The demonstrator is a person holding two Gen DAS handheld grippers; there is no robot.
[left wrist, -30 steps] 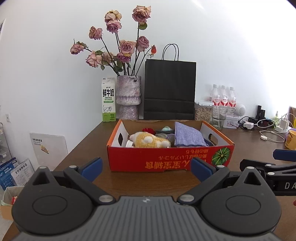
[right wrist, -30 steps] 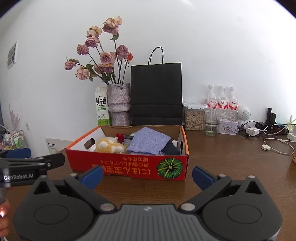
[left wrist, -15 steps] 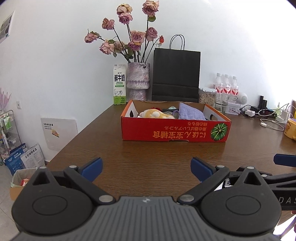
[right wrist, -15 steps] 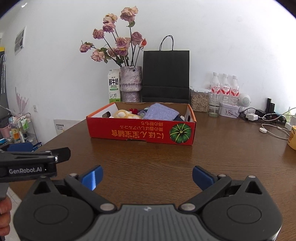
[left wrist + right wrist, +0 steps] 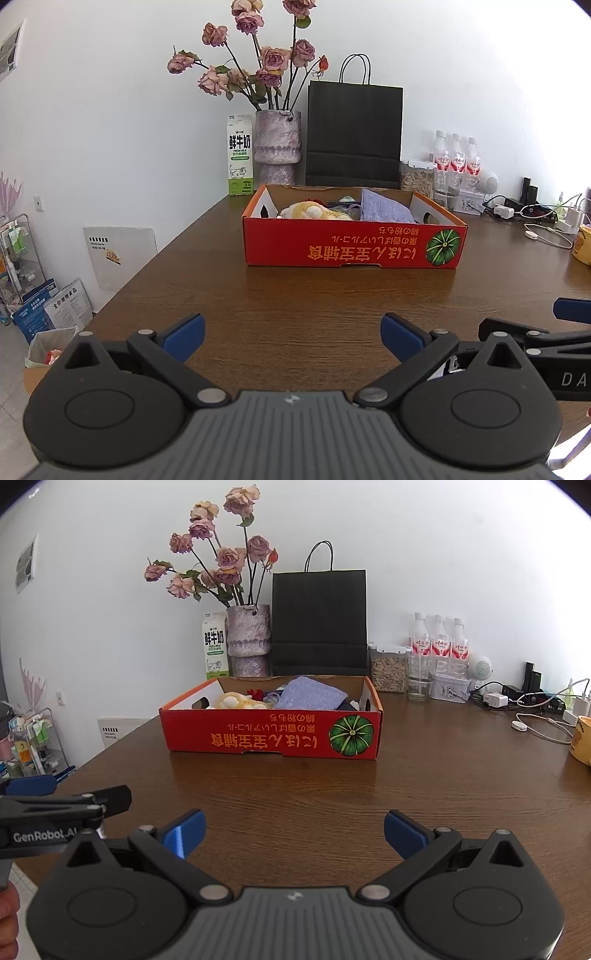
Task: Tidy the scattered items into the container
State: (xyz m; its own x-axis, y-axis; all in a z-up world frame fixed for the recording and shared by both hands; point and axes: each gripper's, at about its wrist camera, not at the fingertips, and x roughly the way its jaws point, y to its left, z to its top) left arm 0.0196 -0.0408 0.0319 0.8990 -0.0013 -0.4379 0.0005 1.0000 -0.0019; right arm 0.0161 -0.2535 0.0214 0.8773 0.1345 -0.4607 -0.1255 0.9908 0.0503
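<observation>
Left gripper [image 5: 291, 334]: blue-tipped fingers [image 5: 184, 336] spread wide, holding nothing, level above the bare bench [image 5: 295, 295]. Right gripper [image 5: 294, 830]: fingers [image 5: 402, 833] likewise wide apart and empty, level, just beside the left one. Container: red cardboard box [image 5: 273, 734], standing mid-bench well ahead of both grippers. Contents: yellow plush toy [image 5: 314, 212], lavender cloth [image 5: 308, 698], smaller items too hidden to identify. Behind the box: milk carton [image 5: 240, 155], vase of roses [image 5: 277, 147], black paper bag [image 5: 354, 134].
</observation>
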